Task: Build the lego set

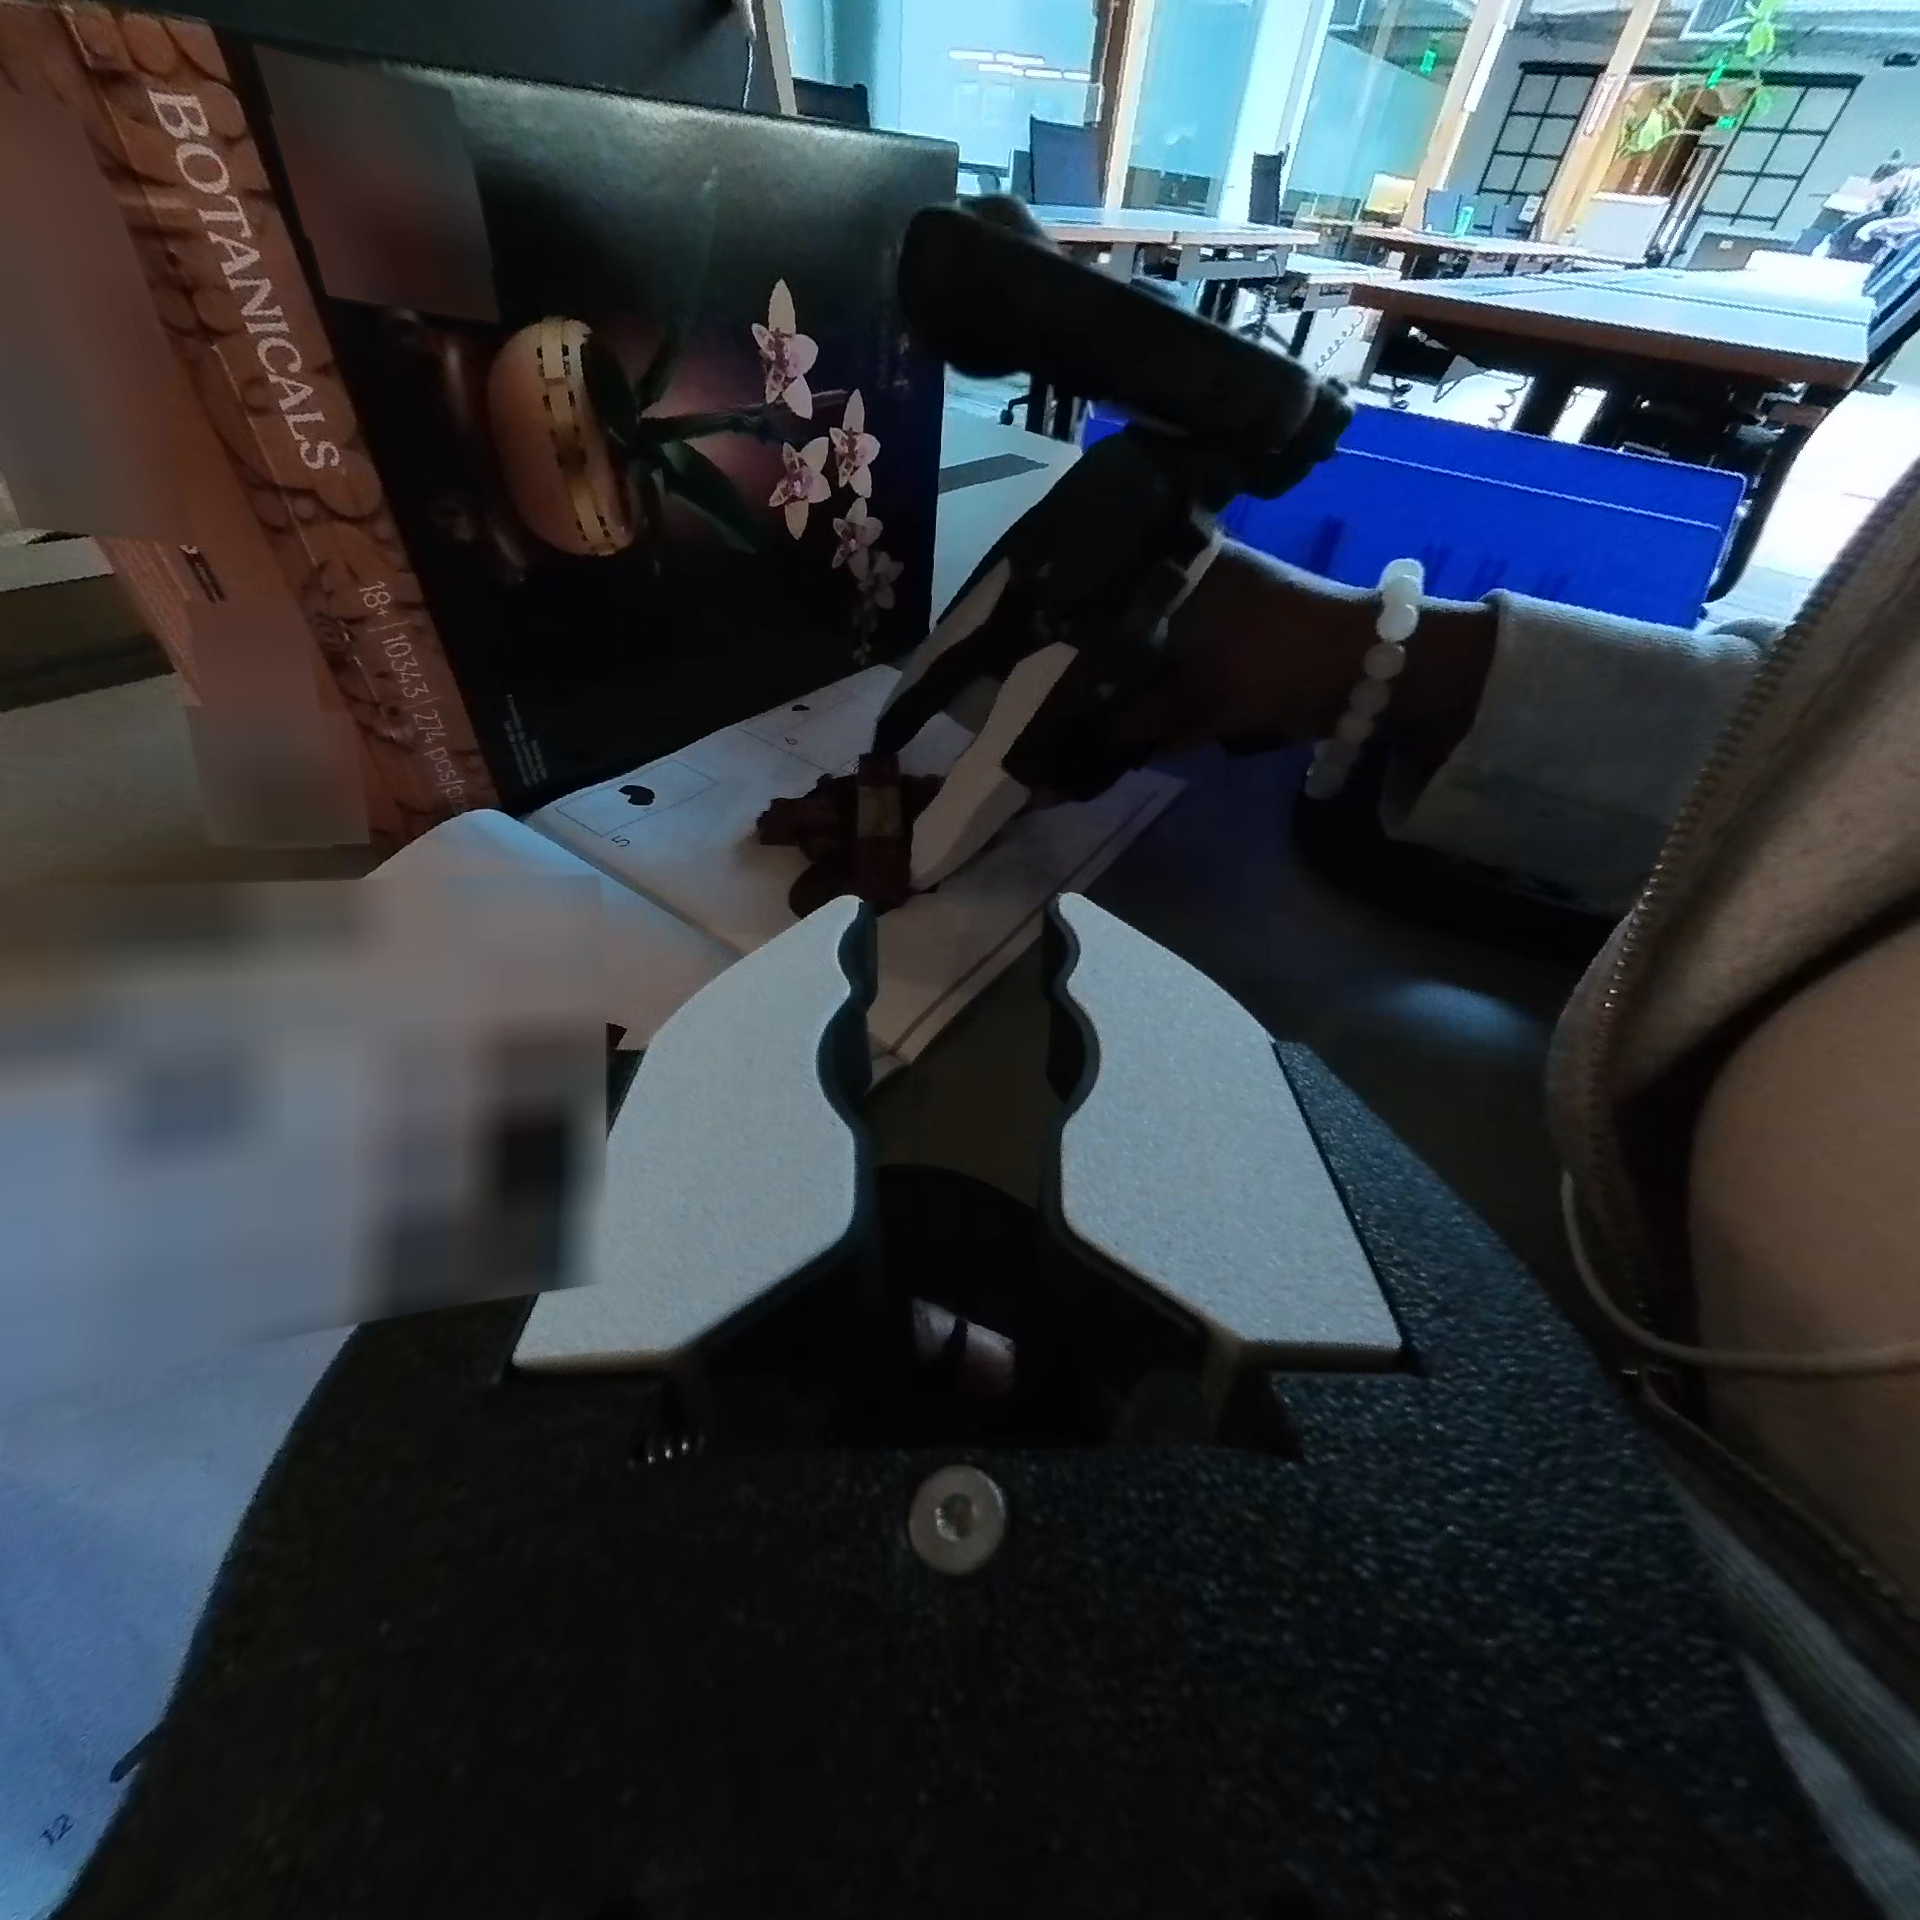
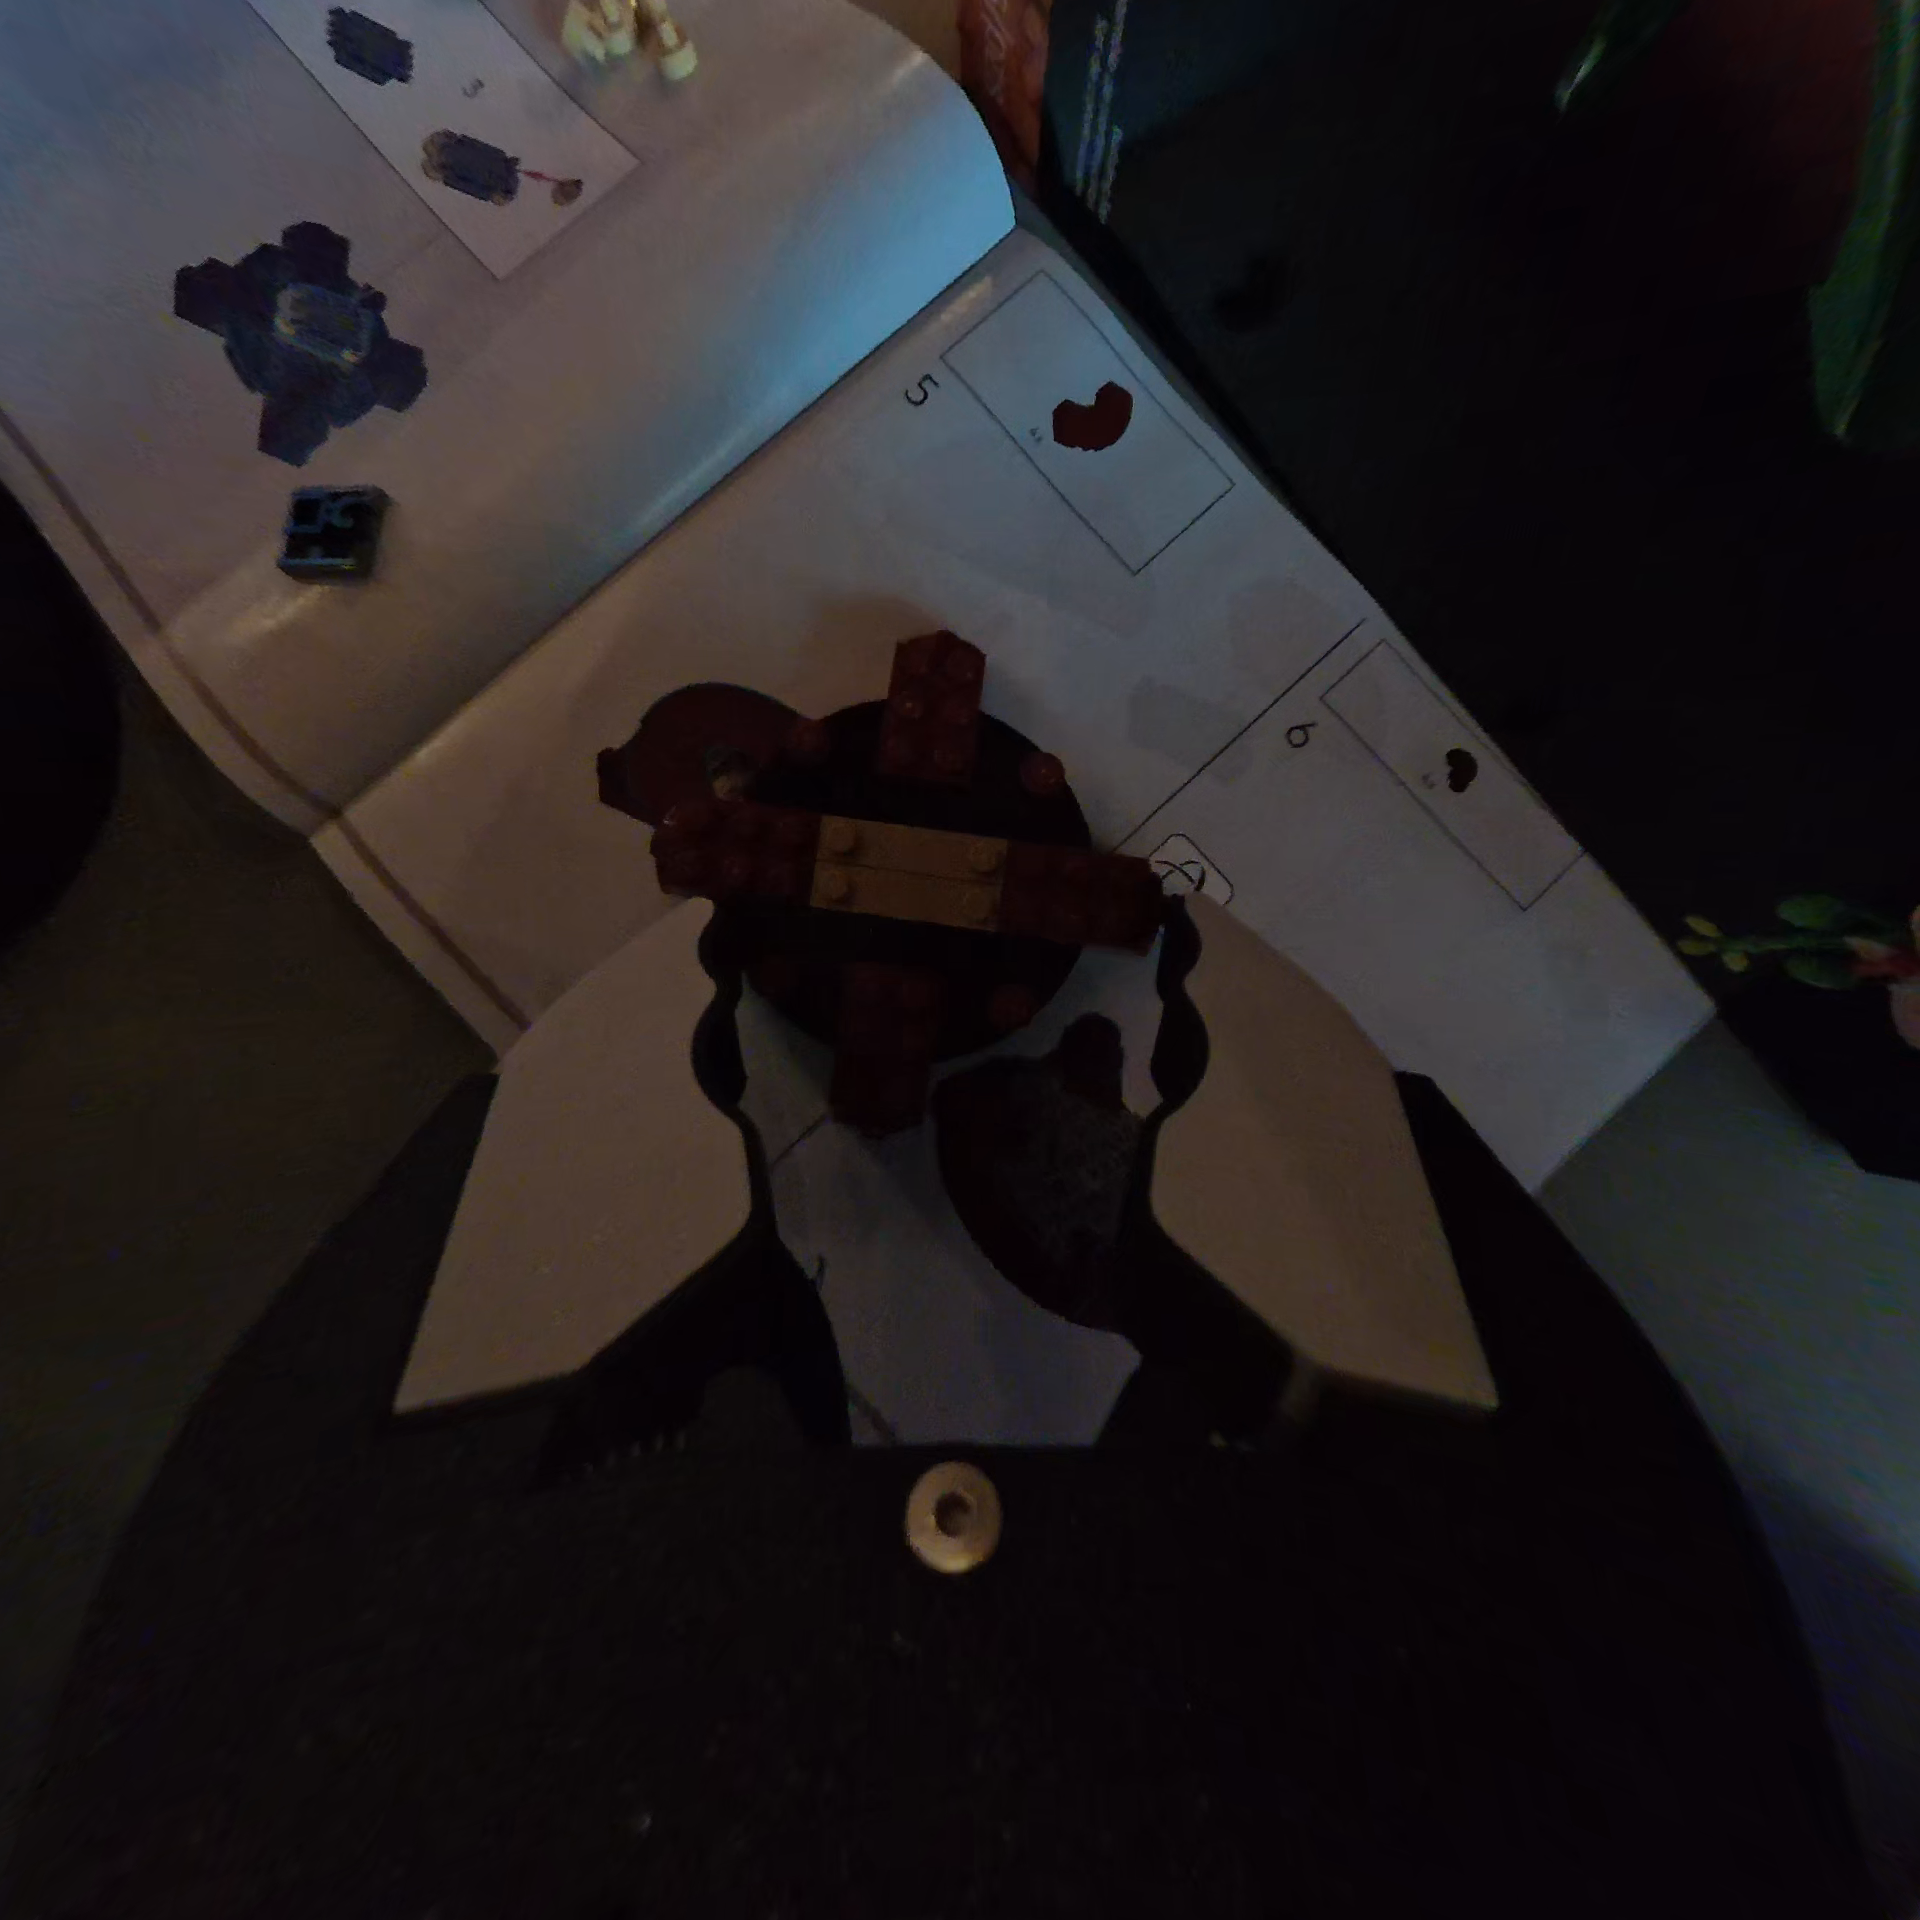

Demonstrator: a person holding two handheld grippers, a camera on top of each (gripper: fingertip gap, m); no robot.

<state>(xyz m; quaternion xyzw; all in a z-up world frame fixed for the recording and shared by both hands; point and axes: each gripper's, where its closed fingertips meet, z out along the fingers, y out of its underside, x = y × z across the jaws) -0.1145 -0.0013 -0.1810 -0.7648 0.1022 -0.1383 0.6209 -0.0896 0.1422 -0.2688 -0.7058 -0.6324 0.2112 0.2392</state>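
- Dim office, dark bench (image 1: 1351, 966), open booklet (image 2: 727, 582) by a flower box (image 1: 623, 416).
- Your right gripper (image 2: 940, 935): jaws wide, straddling the brown brick build (image 2: 883, 862) on the booklet, not squeezing.
- Your left gripper (image 1: 961, 925): jaws partly open, nothing in them.

An open-plan office: rows of long desks (image 1: 1621, 322), glass partitions (image 1: 1351, 114) and a black-framed window wall (image 1: 1662, 145) stretch beyond the gripper.

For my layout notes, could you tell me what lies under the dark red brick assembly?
The brick assembly sits on the open instruction booklet, on its right-hand page. The print directly beneath it is covered.
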